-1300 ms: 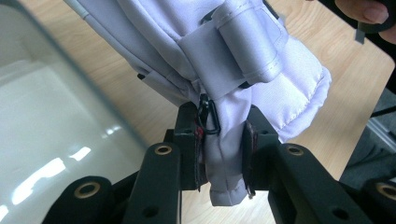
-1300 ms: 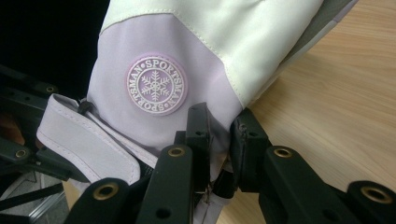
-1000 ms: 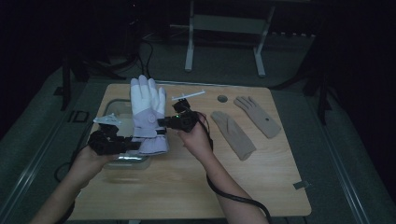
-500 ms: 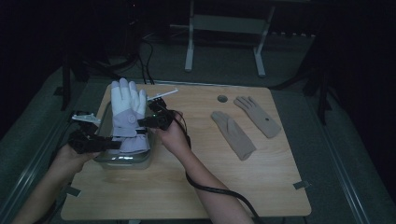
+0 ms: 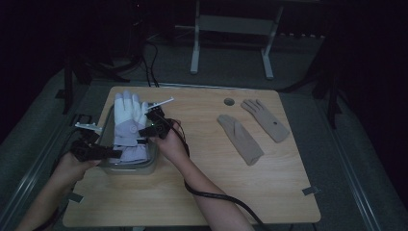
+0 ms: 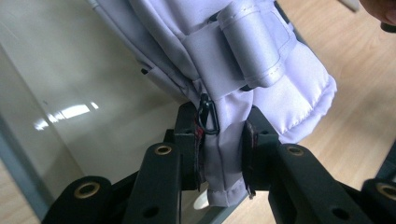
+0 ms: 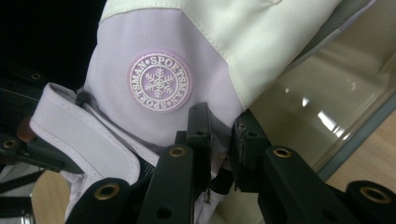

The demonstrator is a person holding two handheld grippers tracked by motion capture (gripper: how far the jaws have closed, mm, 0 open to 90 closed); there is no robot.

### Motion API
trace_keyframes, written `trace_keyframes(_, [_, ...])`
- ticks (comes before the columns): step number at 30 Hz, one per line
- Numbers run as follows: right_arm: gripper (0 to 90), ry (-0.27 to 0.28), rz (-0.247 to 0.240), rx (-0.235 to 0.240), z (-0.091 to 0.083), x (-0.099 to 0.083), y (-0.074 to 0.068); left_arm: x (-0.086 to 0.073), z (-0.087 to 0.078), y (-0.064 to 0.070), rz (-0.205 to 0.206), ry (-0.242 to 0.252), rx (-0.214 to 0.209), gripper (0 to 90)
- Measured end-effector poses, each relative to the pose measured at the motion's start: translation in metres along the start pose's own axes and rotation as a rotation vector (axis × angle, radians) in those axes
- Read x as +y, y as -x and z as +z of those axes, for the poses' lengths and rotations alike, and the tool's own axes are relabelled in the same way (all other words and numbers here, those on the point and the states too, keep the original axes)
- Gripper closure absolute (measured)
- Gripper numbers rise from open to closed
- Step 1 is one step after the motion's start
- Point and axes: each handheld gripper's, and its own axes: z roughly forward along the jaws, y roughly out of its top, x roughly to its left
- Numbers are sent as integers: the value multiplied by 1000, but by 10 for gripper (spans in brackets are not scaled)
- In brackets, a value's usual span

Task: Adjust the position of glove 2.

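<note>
Over bin [image 5: 109,163]: glove [image 5: 128,126] (tool-pinched [image 6: 223,154]).

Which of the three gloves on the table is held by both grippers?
The white and lilac ski glove over the clear container at the left. Both grippers clamp its cuff. The two beige gloves lie flat and untouched at the right.

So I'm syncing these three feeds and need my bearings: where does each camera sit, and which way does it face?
High view: fixed above the person's side, facing forward and down on the table; both forearms enter from the bottom.
Left gripper view: rides the left gripper, looking along its black jaws, shut on the ski glove cuff.
Right gripper view: rides the right gripper, looking along its jaws, shut on the glove's edge below the snowflake badge.
Shared: all show the glove over the clear container.
</note>
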Motion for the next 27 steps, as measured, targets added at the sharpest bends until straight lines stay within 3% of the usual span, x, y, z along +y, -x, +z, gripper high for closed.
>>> trace_keyframes(10, [800, -65, 16, -51, 18, -8, 2, 1, 12, -3, -24, -69, 25, 686])
trace_keyframes(15, [799, -78, 31, -66, 21, -9, 2, 6, 17, 0, -35, -127, 68, 639])
trace_keyframes(19, [796, -99, 15, -83, 24, -9, 0, 9, 21, 4, -24, -147, 133, 579])
trace_keyframes(23, [754, -114, -2, -99, 27, -11, 0, 11, 24, 5, -21, -164, 155, 580])
trace_keyframes(27, [627, -109, -48, -107, 25, -9, -5, 11, 24, 6, -14, -163, 168, 580])
